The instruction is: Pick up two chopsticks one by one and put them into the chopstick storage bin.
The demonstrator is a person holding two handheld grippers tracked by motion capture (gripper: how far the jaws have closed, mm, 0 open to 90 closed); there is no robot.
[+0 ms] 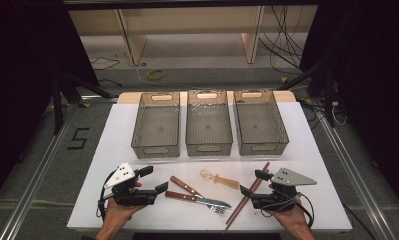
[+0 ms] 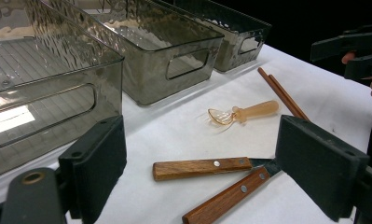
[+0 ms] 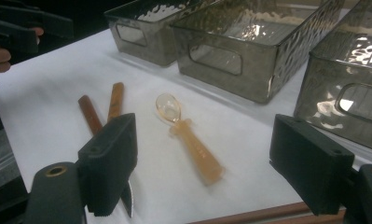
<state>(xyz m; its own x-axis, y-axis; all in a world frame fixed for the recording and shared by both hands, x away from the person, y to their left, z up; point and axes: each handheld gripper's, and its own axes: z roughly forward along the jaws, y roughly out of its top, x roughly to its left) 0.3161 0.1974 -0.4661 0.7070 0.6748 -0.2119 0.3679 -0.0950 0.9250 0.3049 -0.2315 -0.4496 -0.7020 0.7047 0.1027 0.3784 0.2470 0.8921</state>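
Sorting of cutlery not yet begun, by the look of it. Nearest the camera, two hands at the desk's (image 1: pixel 137 210) front edge, each gripping a claw: left claw (image 1: pixel 153 180) with jaws wide apart and nothing between them, aimed toward the centre; right claw (image 1: pixel 253 182) likewise gaping and empty, jaws straddling the chopsticks (image 1: pixel 247 200) without pressing them. Between the two, all untouched on the white surface: wooden-handled knife (image 1: pixel 183 184) and fork (image 1: pixel 194 199) lying crossed, then an amber plastic spoon (image 1: pixel 220 179) just beyond. Farther back, three smoky clear bins (image 1: pixel 208 123) in a row, every one bare. Everything left to do.
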